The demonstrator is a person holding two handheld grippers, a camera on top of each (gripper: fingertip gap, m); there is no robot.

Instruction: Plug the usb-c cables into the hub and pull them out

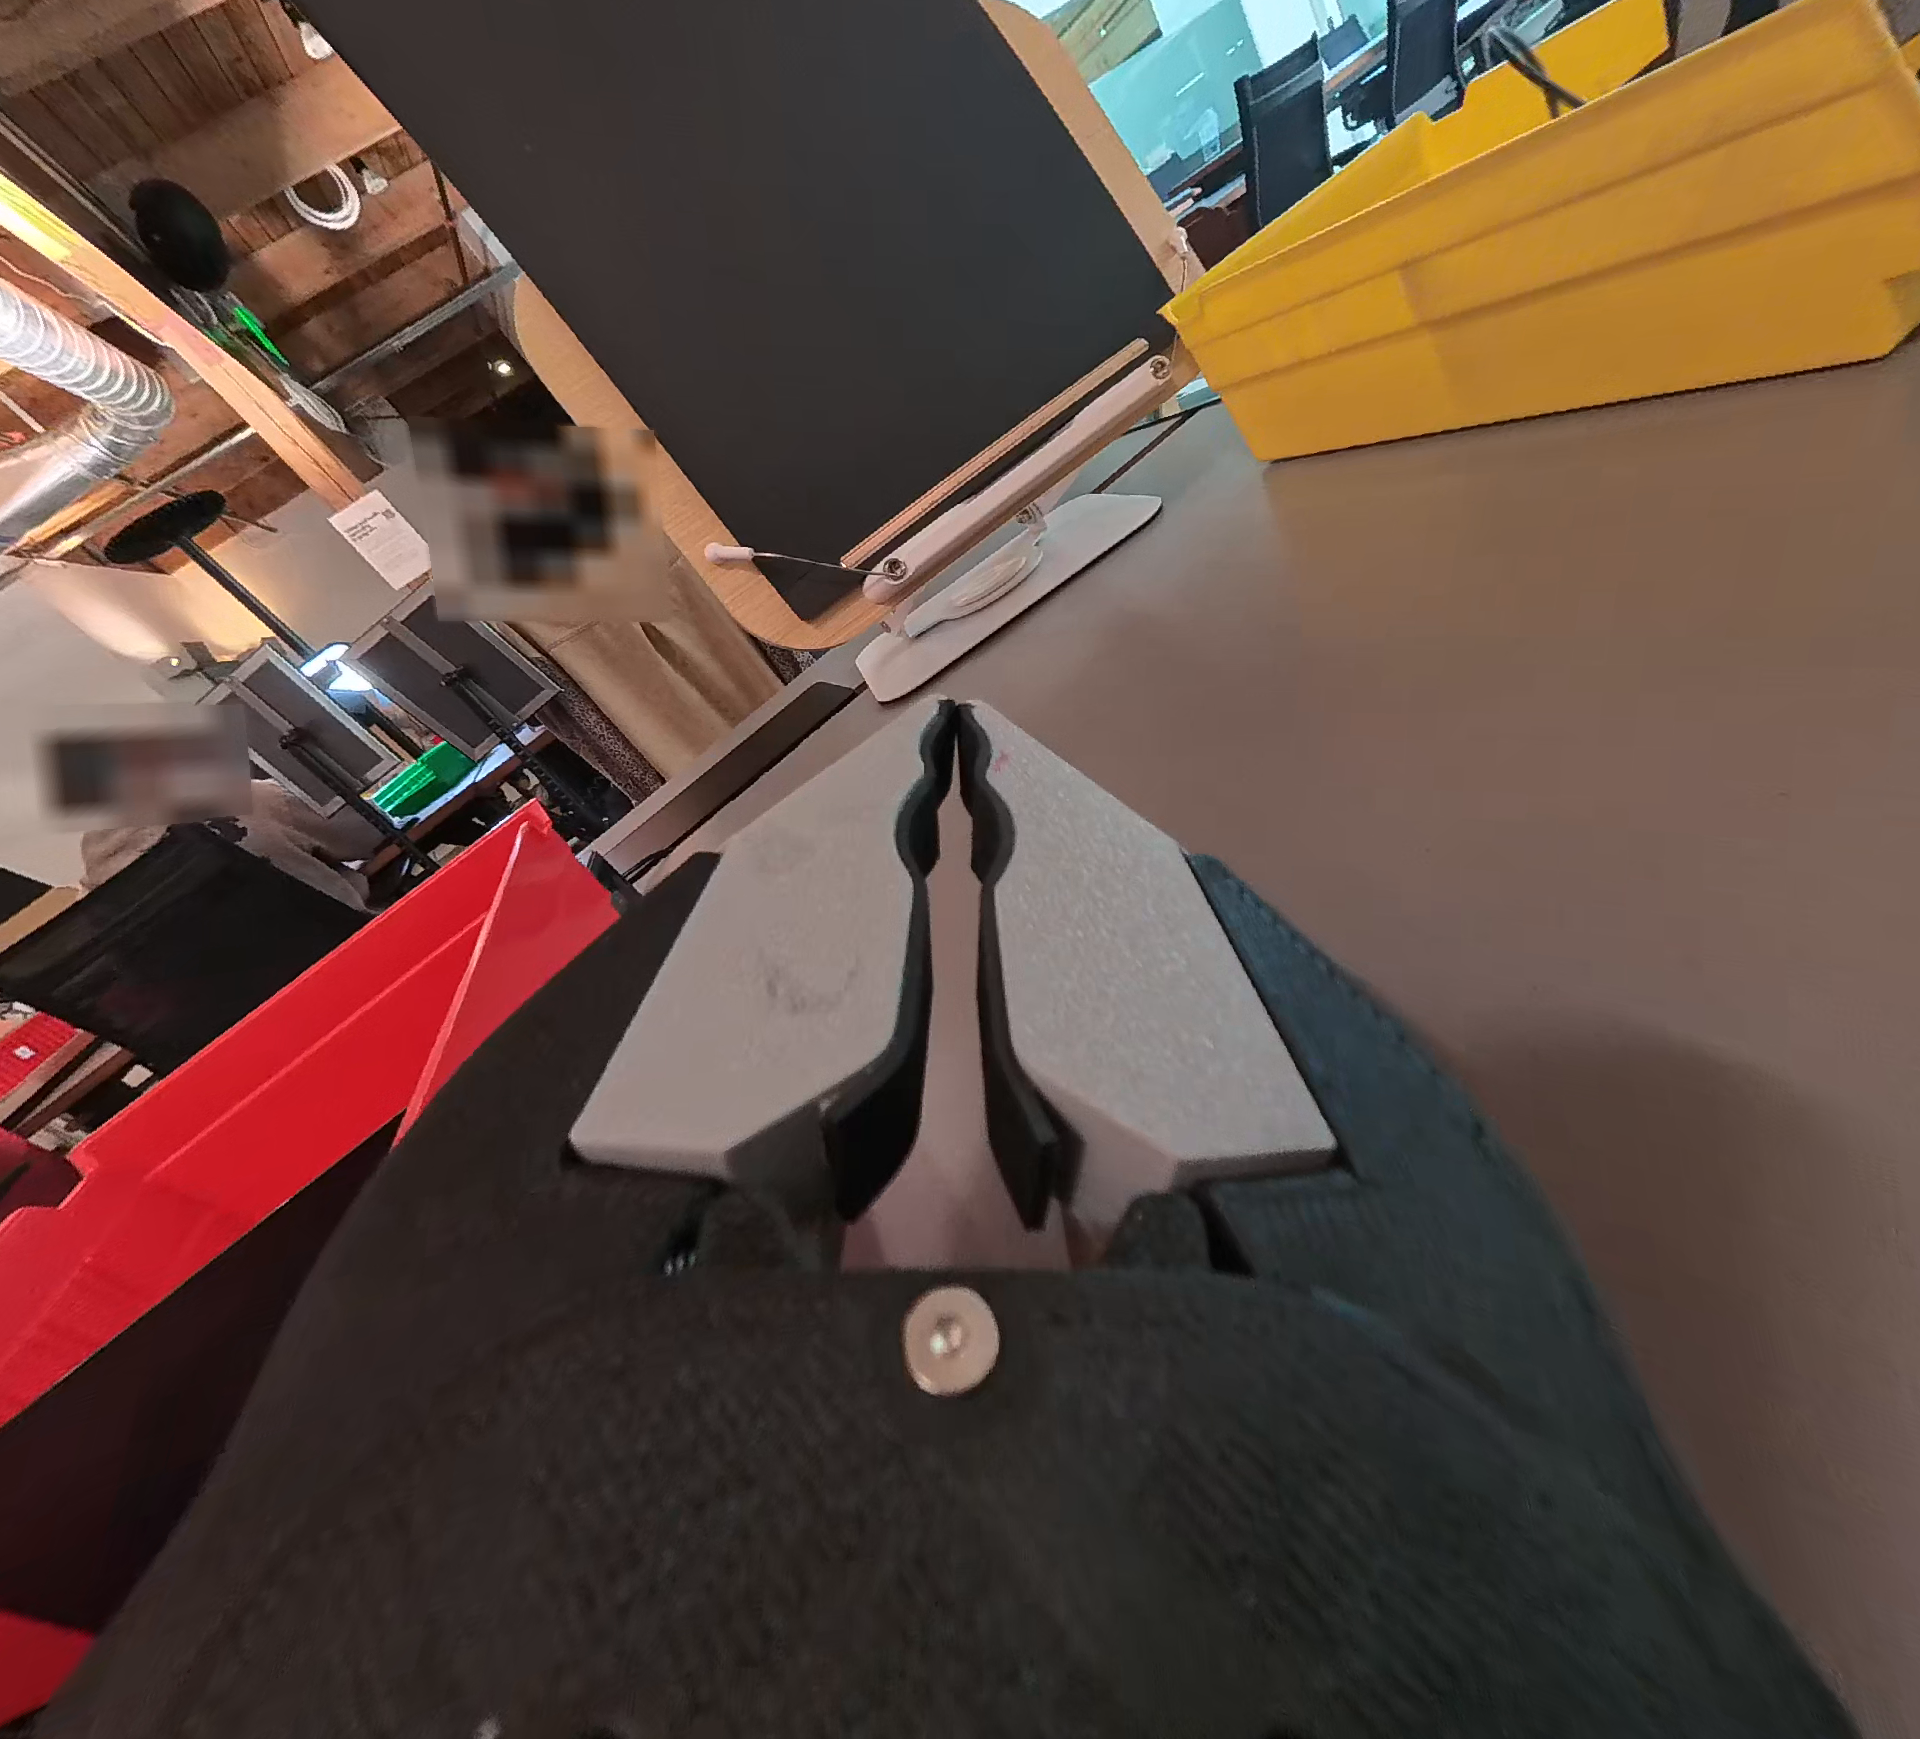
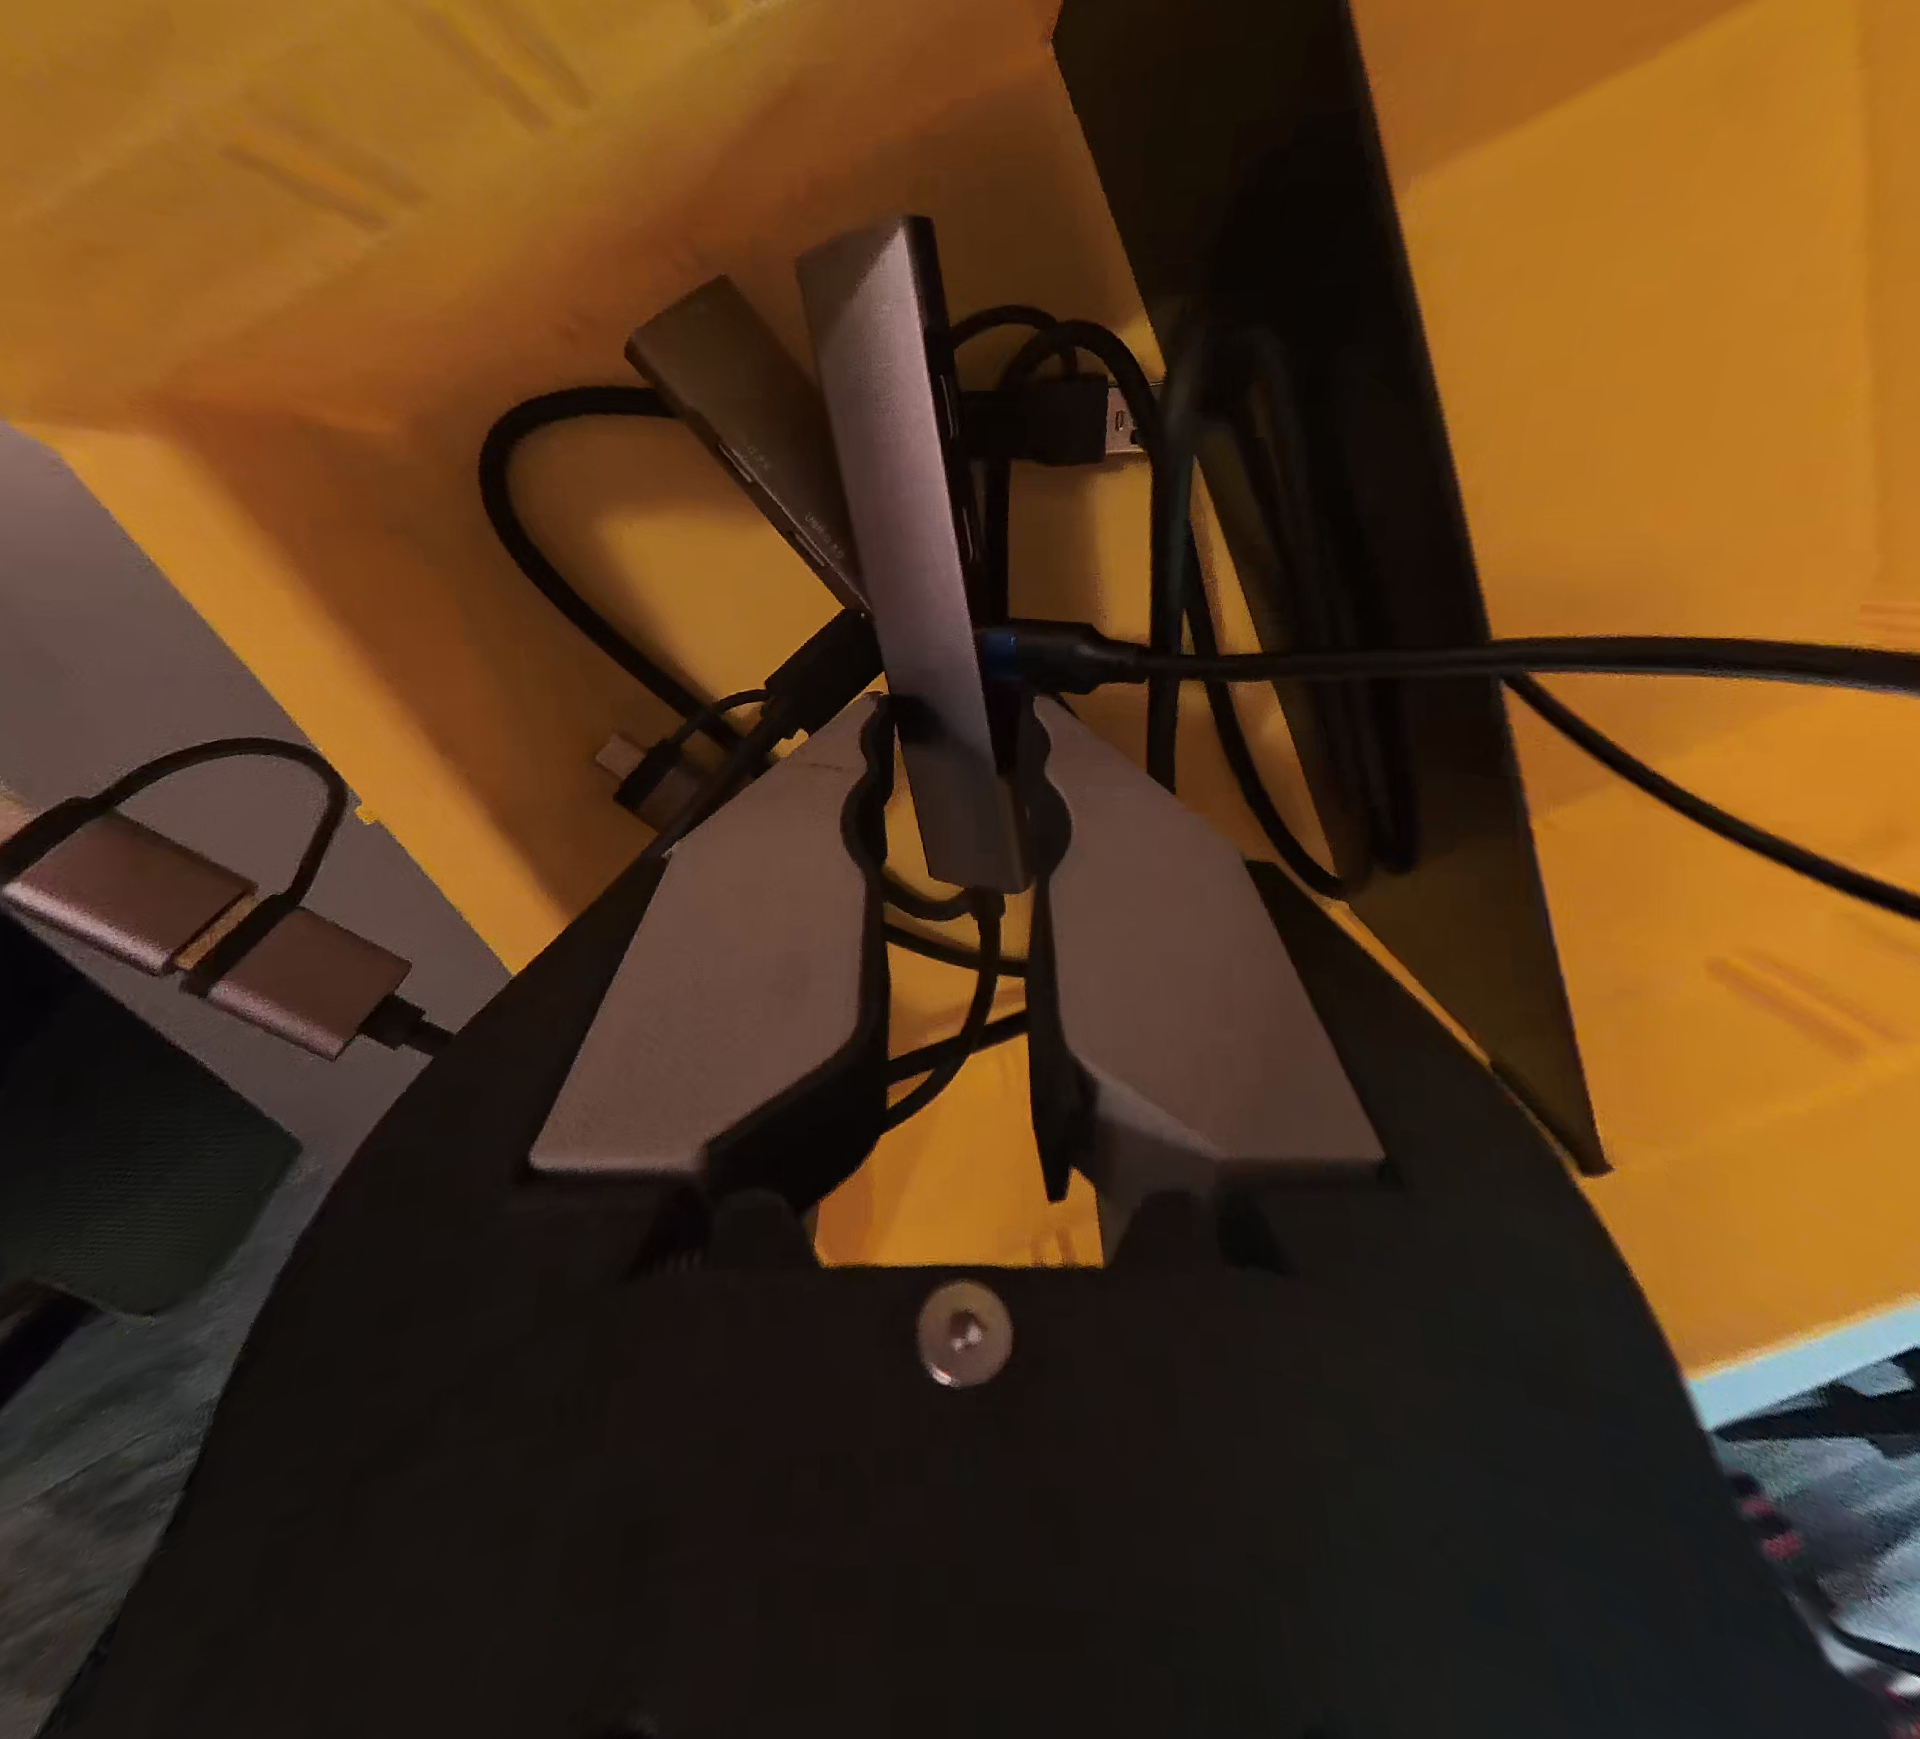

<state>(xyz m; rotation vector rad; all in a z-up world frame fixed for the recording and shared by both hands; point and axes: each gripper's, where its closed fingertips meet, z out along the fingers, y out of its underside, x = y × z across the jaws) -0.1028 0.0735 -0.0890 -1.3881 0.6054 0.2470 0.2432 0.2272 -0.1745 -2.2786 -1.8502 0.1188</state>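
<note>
Inside the yellow bin (image 2: 312, 79), right gripper (image 2: 961, 733) jaws clamped on grey hub (image 2: 904, 494); left gripper (image 1: 958, 723) jaws closed, empty.

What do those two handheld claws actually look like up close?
Both match: the left claw and right claw each have a textured black body, two flat grey wedge-shaped fingers lined with wavy black rubber pads, and one silver screw at the base.

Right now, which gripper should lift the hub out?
Probably the right gripper: its fingers already pinch the grey hub over the yellow bin. The left gripper is shut, holding nothing.
</note>
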